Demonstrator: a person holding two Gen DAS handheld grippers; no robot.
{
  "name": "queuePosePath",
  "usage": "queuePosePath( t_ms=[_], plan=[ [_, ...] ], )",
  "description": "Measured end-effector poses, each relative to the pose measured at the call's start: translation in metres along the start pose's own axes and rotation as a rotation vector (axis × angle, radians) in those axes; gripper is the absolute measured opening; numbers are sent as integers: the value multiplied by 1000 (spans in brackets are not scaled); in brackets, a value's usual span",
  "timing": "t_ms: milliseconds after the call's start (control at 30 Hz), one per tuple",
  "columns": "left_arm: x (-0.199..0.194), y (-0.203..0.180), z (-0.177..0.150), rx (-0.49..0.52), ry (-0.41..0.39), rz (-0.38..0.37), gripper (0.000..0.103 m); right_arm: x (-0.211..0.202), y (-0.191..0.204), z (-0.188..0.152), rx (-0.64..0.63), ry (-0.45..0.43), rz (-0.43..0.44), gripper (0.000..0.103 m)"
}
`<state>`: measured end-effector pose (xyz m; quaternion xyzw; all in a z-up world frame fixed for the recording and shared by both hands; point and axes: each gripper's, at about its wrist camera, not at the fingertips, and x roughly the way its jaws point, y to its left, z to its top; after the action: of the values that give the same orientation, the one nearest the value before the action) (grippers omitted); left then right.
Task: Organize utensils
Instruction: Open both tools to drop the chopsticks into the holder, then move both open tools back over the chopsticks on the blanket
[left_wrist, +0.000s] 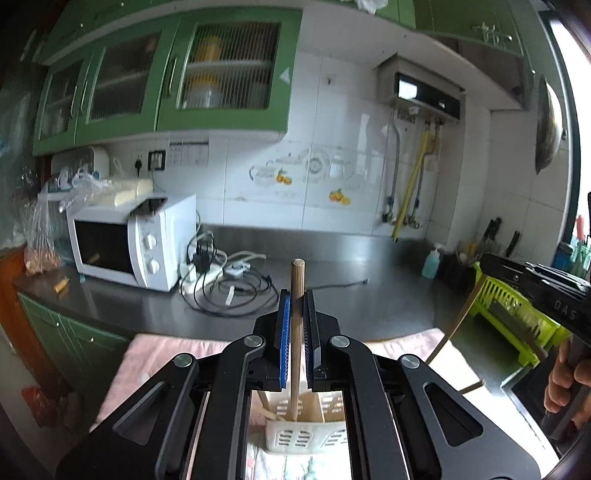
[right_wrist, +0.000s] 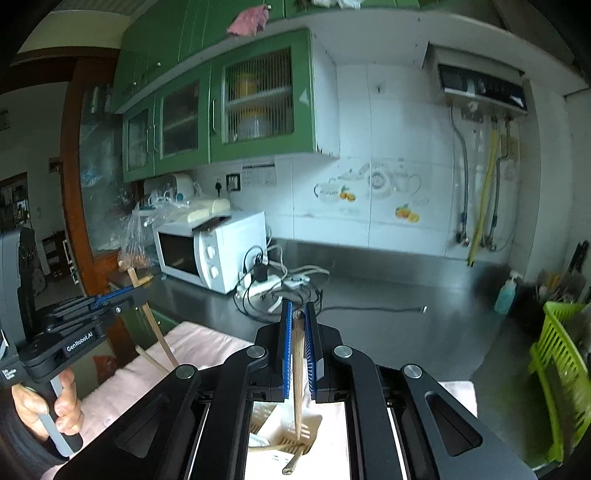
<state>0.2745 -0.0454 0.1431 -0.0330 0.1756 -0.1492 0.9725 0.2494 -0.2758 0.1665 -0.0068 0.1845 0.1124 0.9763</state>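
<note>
I grip a round wooden stick tight in my left hand-held gripper, right above the white slotted plastic holder, ready to drop in. My right hand-held gripper pinches a wooden slotted spatula above the holder too.

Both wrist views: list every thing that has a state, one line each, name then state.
Left gripper: shut on a round wooden stick, held upright.
Right gripper: shut on a wooden slotted spatula, blade hanging down.
White utensil holder: upright, wooden utensils inside.
Microwave: door closed.
Green cabinets: doors closed.
Green basket: on the counter, contents unclear.
</note>
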Motion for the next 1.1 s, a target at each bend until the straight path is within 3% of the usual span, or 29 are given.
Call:
queuePosePath(
  t_ms=[333, 433, 467, 533, 633, 700, 767, 900, 1100],
  plan=[
    [2, 3, -10, -2, 42, 2, 9, 11, 3, -16, 2, 73, 5, 14],
    [-9, 0, -11, 0, 36, -2, 23, -4, 5, -14, 2, 48, -10, 30],
    [-16, 0, -12, -4, 28, -1, 32, -12, 5, -14, 3, 37, -16, 31],
    [-30, 0, -15, -12, 19, -5, 36, -29, 5, -15, 4, 18, -32, 36],
    [-54, -1, -23, -15, 8, -8, 59, -61, 5, -25, 21, -5, -40, 47],
    [-74, -2, -33, -1, -13, 4, 67, -77, 6, -35, 26, -8, -39, 50],
    [-90, -3, -42, 12, -18, 19, 75, -95, 8, -53, 47, -5, -32, 61],
    [-124, -2, -70, 16, -19, 43, 92, -122, 21, -99, 60, 41, -36, 68],
    [-159, -2, -119, 77, 21, 102, 98, -140, 52, -175, 48, 154, -39, 76]
  ],
)
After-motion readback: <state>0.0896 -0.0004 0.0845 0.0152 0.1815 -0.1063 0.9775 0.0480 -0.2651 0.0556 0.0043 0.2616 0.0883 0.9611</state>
